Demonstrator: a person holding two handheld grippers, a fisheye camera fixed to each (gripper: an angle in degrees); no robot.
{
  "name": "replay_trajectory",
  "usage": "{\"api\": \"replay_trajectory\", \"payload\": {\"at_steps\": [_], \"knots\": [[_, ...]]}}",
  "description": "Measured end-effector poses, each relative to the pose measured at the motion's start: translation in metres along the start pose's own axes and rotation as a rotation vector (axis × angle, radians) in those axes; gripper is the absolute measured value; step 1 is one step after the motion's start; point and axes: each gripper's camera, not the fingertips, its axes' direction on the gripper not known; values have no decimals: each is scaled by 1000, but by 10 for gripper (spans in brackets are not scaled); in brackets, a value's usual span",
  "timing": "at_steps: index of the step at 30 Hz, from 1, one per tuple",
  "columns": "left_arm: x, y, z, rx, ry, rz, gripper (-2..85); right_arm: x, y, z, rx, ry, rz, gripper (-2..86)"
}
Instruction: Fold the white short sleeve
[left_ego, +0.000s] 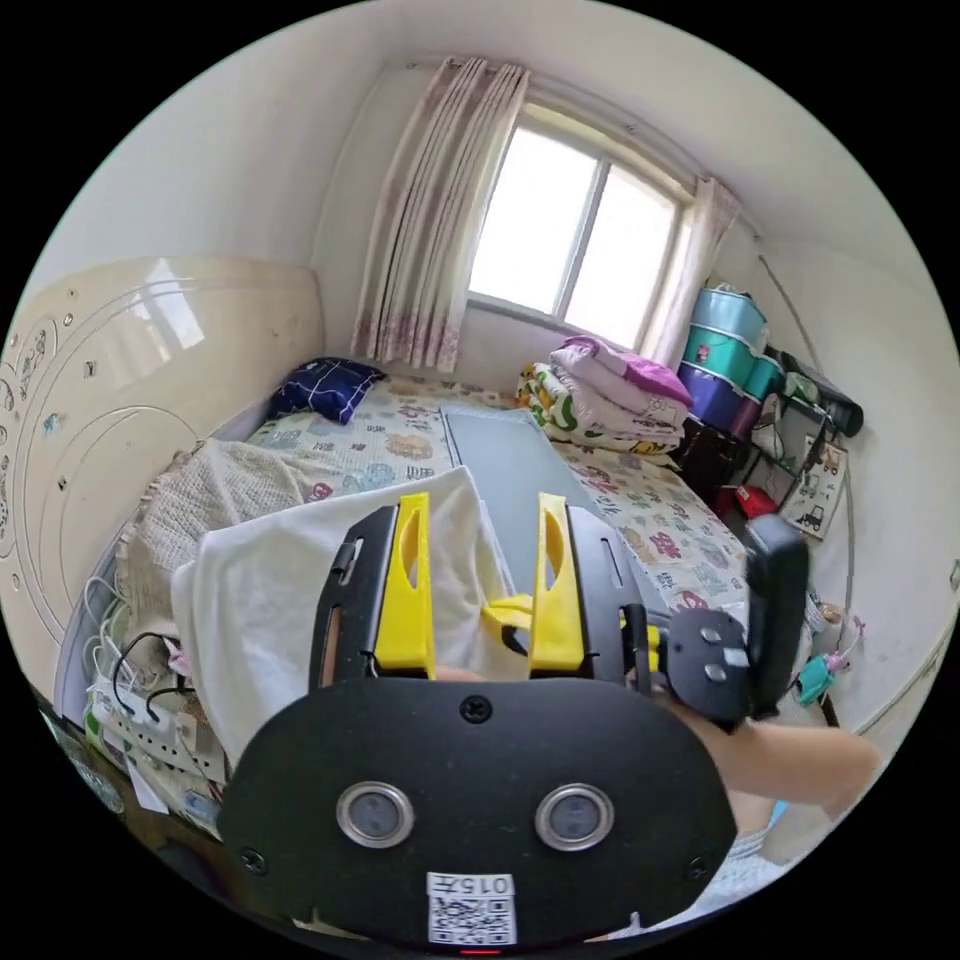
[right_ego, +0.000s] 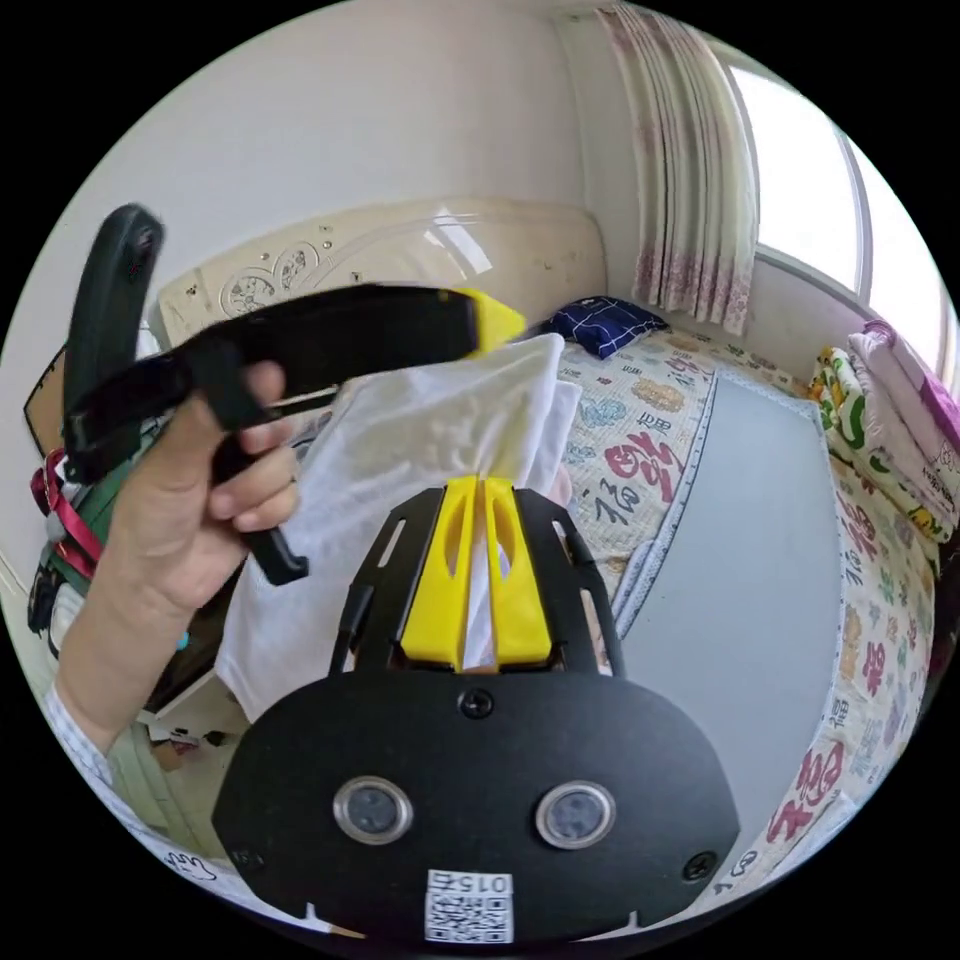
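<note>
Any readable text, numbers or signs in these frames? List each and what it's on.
"福": printed on the bedsheet.
Other characters on the bedsheet: too warped to read.
Sticker below the right tongs: too small to read reliably.
Prints on the storage boxes: blurred.

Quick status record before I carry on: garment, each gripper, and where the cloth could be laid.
garment: white short sleeve, held up in the air, hanging bunched, not yet folded
right gripper: jaws closed on an edge of the cloth
left gripper: jaws apart, cloth draped beside its left jaw
surface: grey mat on the patterned bed sheet, nothing on it
clutter: folded bedding stack by the window
</note>
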Motion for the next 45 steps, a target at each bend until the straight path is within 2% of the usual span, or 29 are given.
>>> {"api": "replay_trajectory", "payload": {"at_steps": [2,5,7,9,14,19,21,26,30,35,39,45], "knots": [[-13,-7,18,-47,27,-28,142,5,0,-4,26,-54,-49,7],[-35,-6,31,-110,-3,-41,108,8,-3,-5,19,-26,-131,2],[-54,4,16,-55,2,-46,59,13,-5,-3,12,-8,-170,0],[-88,22,-11,23,64,-67,21,25,-6,-3,22,-78,-212,1],[-156,90,-87,228,249,-136,2,51,0,-4,-87,-254,-297,10],[-184,154,-135,310,302,-155,-3,82,-5,-29,-59,-198,-342,78],[-173,164,-141,328,389,-119,-4,86,-17,-44,44,-138,-396,111],[-117,152,-146,350,452,34,-3,91,-37,-53,81,-102,-386,170],[-72,138,-152,364,545,123,-4,105,-38,-101,226,15,-403,129],[-18,133,-168,415,658,211,-4,143,-35,-184,282,-144,-351,57],[35,138,-168,460,773,326,-3,178,-18,-261,351,-150,-287,49],[94,139,-111,442,971,323,-2,236,13,-336,412,-99,-283,48]]}}
